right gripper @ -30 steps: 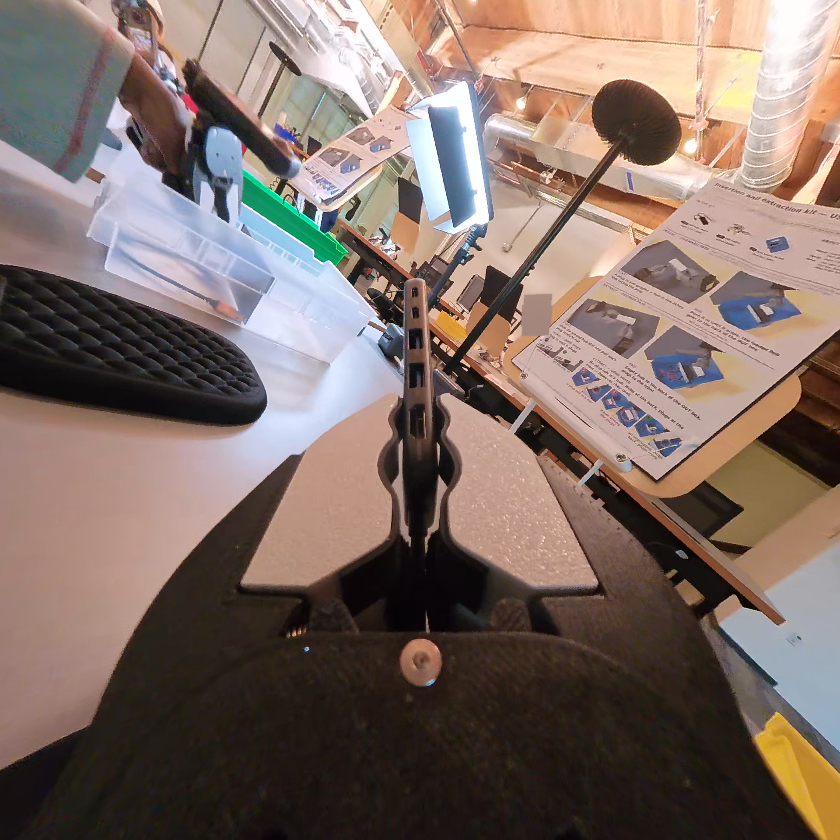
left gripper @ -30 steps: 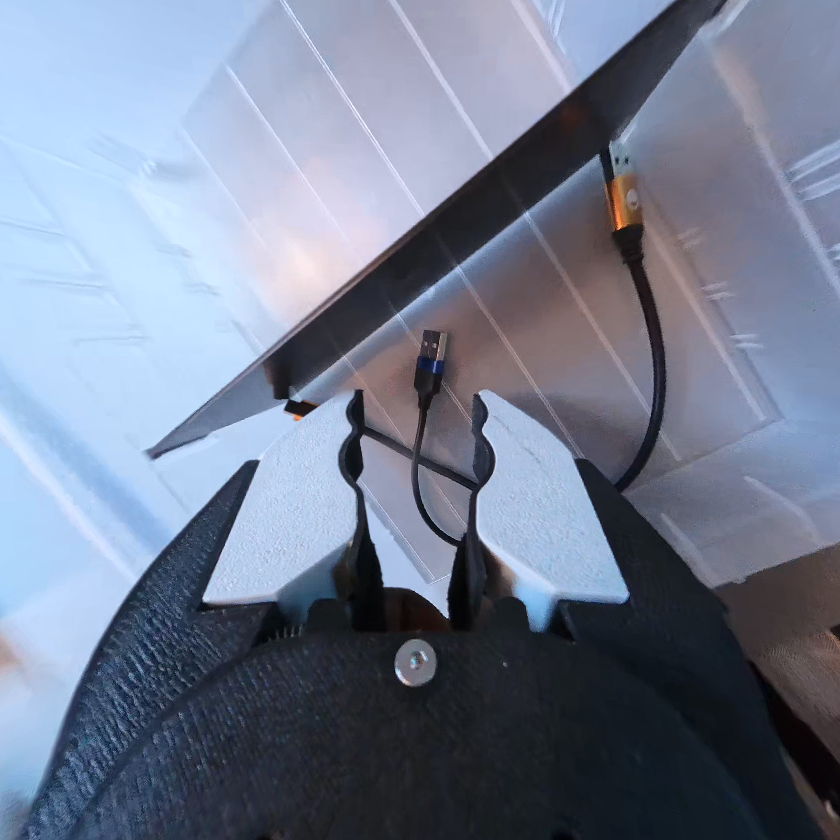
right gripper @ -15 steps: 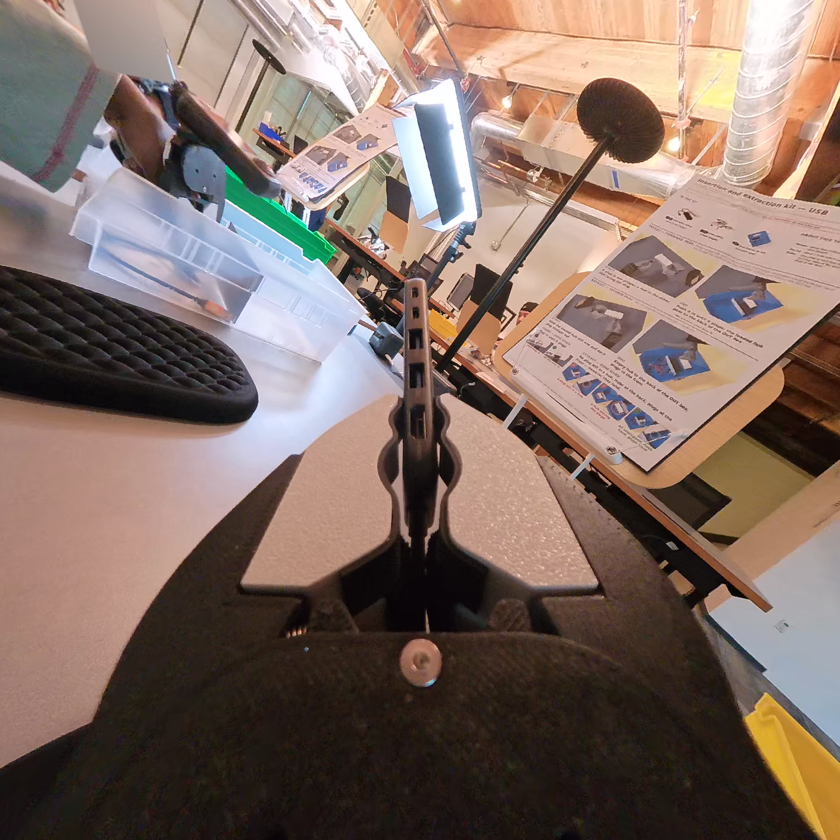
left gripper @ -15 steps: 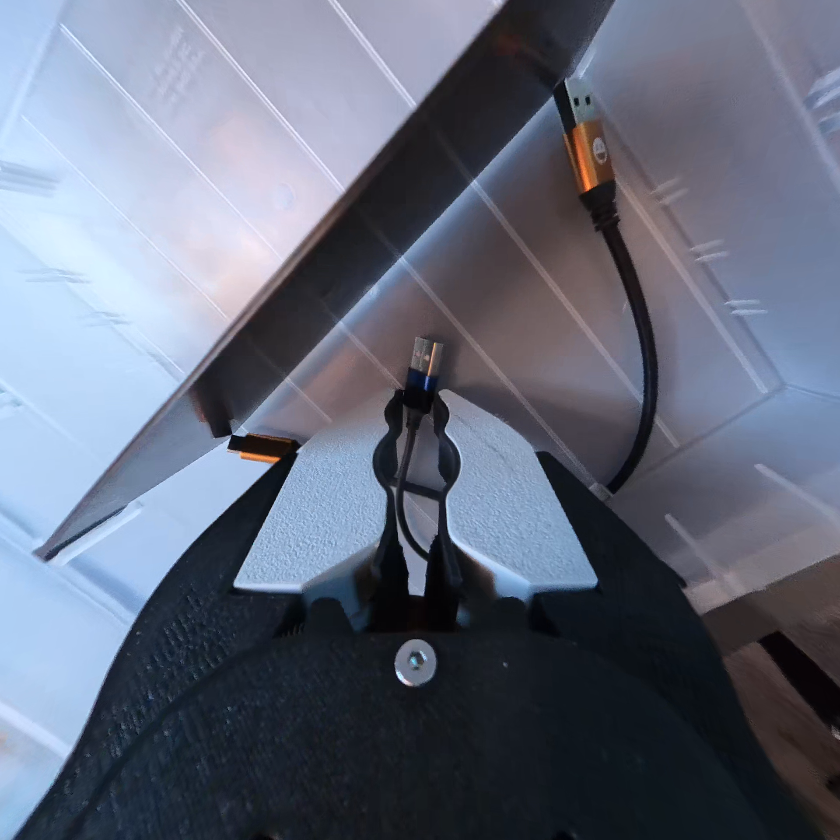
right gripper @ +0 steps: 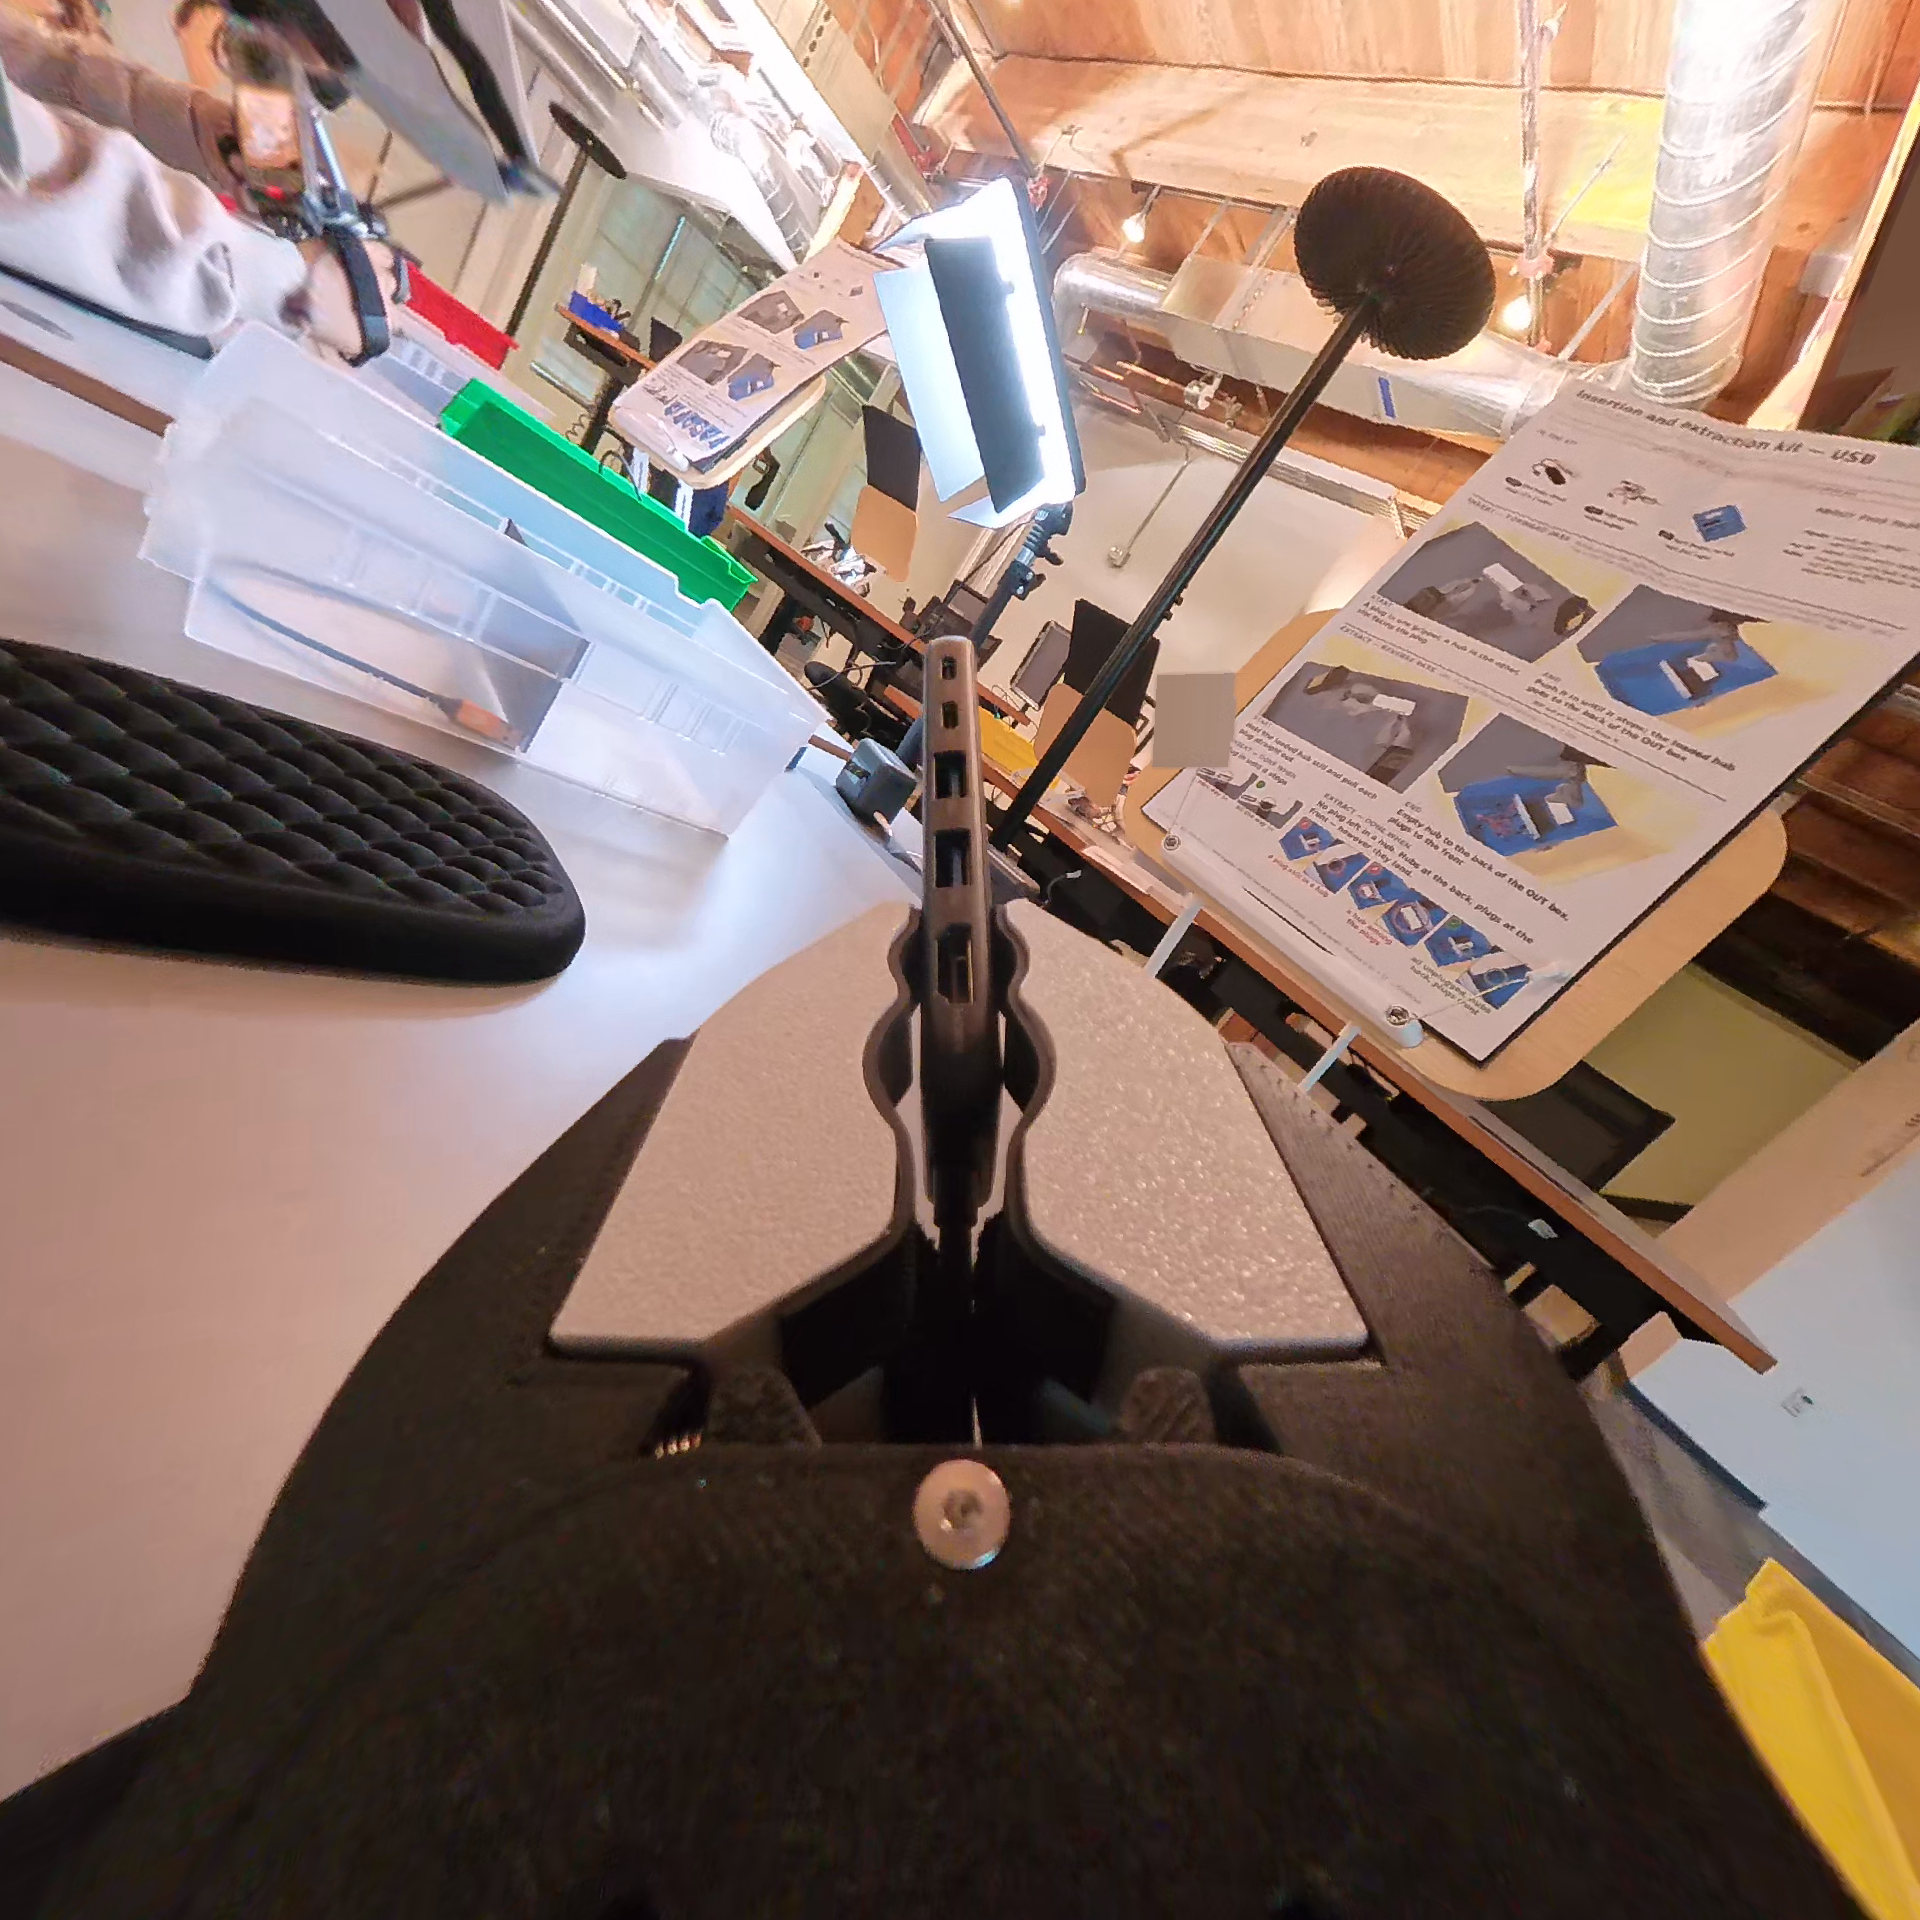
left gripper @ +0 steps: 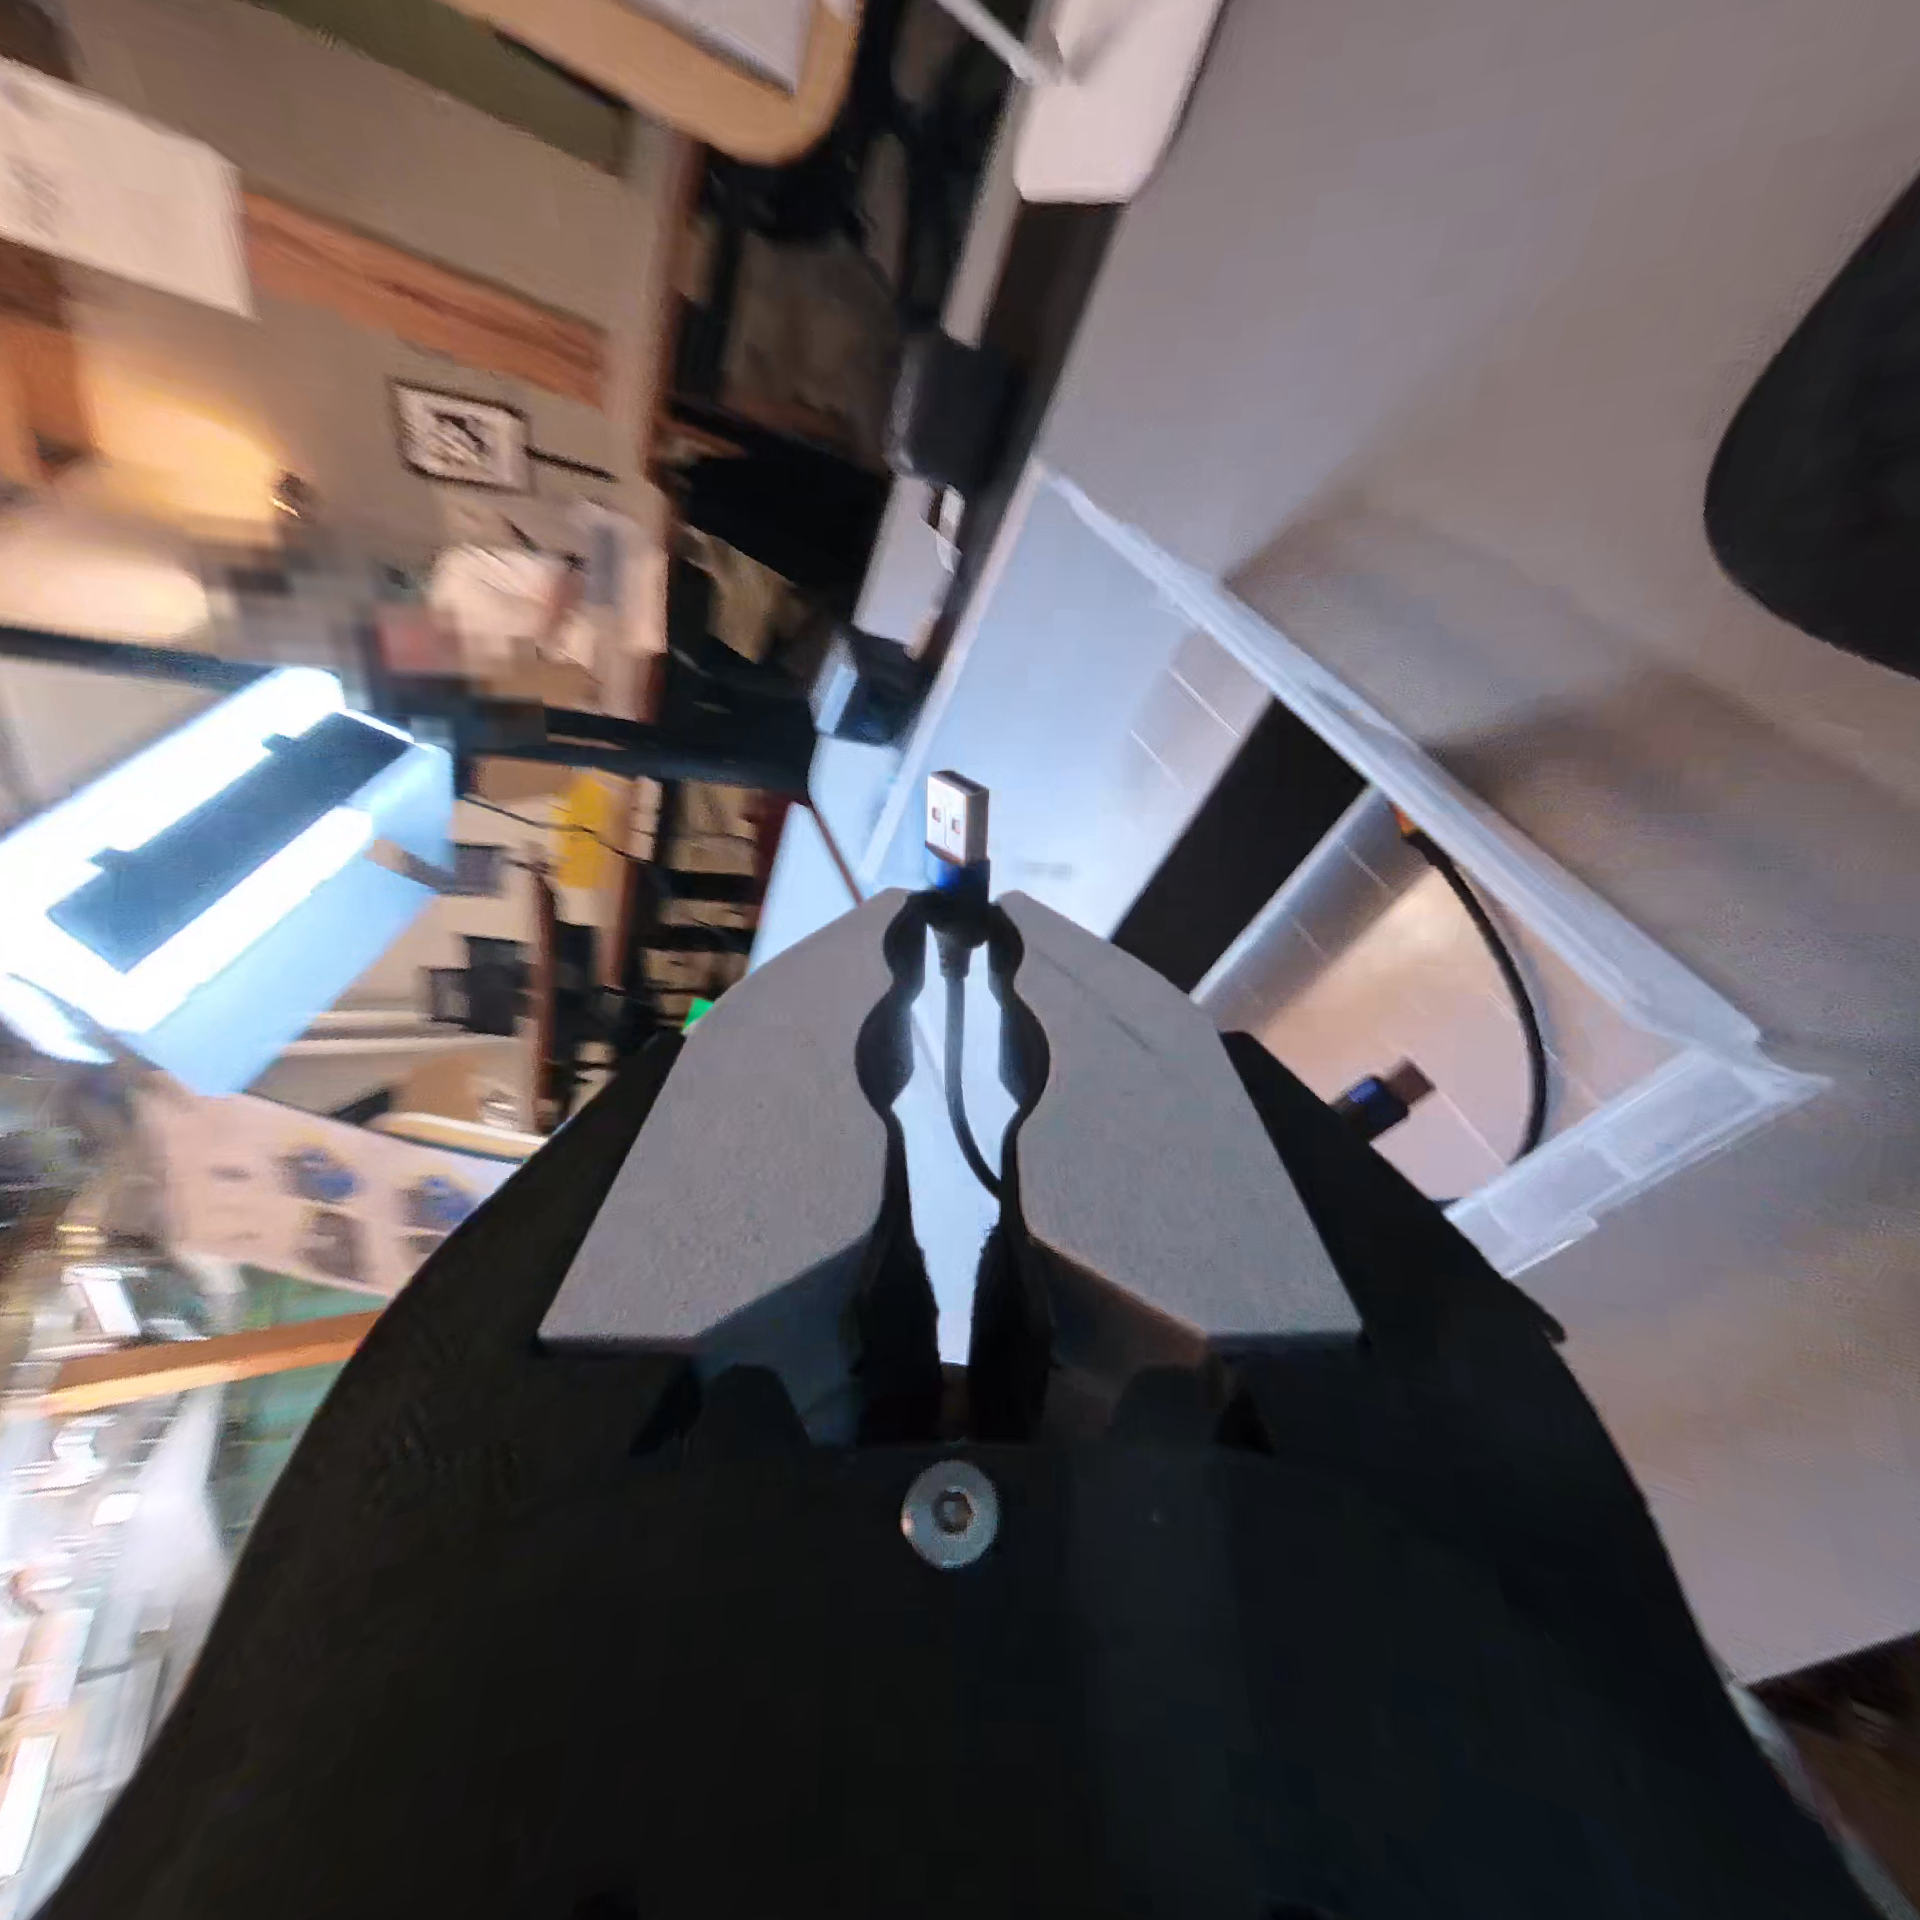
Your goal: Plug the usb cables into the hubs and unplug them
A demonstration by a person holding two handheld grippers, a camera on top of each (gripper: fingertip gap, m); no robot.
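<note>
My left gripper is shut on a black USB cable just behind its blue-banded plug. The silver plug tip sticks out past the fingertips, lifted clear of the clear bin. A second black cable and another blue-banded plug lie in that bin. My right gripper is shut on a dark grey USB hub, held upright above the table with its row of ports facing the camera. The left gripper shows blurred at the far upper left, above the bin.
A black textured mat lies on the white table left of the hub and shows in the left wrist view. A green bin stands behind the clear bin. An instruction board and a light panel stand beyond the table edge. A yellow bin is at the lower right. Across from one pair of fingers to the other is roughly 40 cm.
My left gripper closed on the blue-banded plug inside the bin, then lifted it out and swung away. My right gripper kept hold of the hub and barely moved.
</note>
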